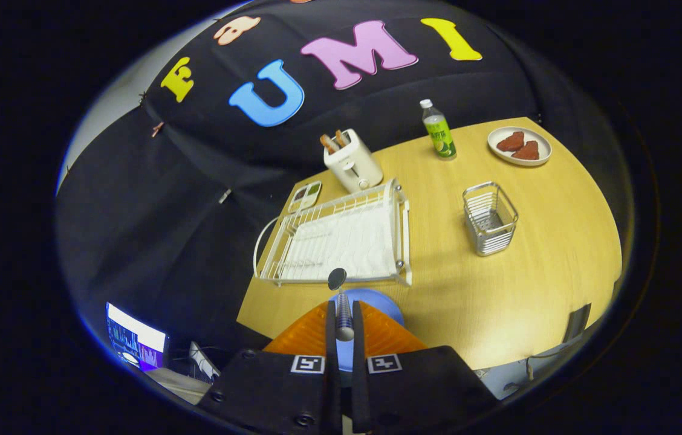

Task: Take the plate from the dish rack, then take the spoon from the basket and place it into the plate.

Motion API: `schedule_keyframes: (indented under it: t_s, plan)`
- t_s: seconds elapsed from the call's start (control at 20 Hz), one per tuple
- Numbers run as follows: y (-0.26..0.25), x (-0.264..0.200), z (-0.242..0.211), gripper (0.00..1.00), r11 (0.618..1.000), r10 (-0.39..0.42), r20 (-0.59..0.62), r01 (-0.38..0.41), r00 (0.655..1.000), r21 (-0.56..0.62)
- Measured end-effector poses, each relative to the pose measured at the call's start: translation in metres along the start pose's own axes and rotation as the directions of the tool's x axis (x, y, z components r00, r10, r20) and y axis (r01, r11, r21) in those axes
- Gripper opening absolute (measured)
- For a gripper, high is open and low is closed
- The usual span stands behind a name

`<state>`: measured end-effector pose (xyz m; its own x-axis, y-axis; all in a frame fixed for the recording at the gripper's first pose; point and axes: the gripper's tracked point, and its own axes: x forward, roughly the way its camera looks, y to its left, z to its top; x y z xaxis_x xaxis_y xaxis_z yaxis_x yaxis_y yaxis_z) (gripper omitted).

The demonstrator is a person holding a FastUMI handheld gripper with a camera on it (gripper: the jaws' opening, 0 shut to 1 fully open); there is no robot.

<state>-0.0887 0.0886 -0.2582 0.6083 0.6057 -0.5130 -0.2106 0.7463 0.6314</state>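
I hold the spoon [341, 302] clamped between my jaws [344, 329], its shiny ribbed handle gripped on both sides and its small round bowl pointing ahead, toward the near edge of the dish rack [341, 238]. Directly beneath the spoon sits the blue plate [377, 302] on the wooden bench [498, 290]. I judge the placing step is in hand: next I should lower over the plate and part my jaws. The white wire dish rack stands bare beyond. Further right is the metal wire basket [489, 219], with a toaster [352, 162] and a green bottle [439, 130] behind.
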Motion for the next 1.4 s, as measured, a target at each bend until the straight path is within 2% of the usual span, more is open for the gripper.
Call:
schedule_keyframes:
  t_s: [0.25,0.45,0.7,0.95,1.05,1.15,1.4]
  plan:
    - [-0.015,0.052,-0.053,0.11,0.998,-0.053,-0.12,0.051,0.991,-0.024]
    - [-0.019,0.083,-0.078,0.11,0.999,-0.05,-0.172,0.051,0.984,-0.001]
    - [-0.023,0.092,-0.076,0.12,0.998,-0.056,-0.151,0.06,0.987,0.017]
    - [-0.048,0.093,-0.084,0.2,0.986,-0.165,-0.166,0.163,0.972,-0.029]
    - [-0.052,0.094,-0.086,0.26,0.983,-0.184,-0.165,0.181,0.969,-0.033]
    - [-0.052,0.094,-0.087,0.38,0.982,-0.187,-0.162,0.185,0.969,-0.027]
    - [-0.048,0.094,-0.08,0.82,0.983,-0.183,-0.145,0.181,0.972,-0.029]
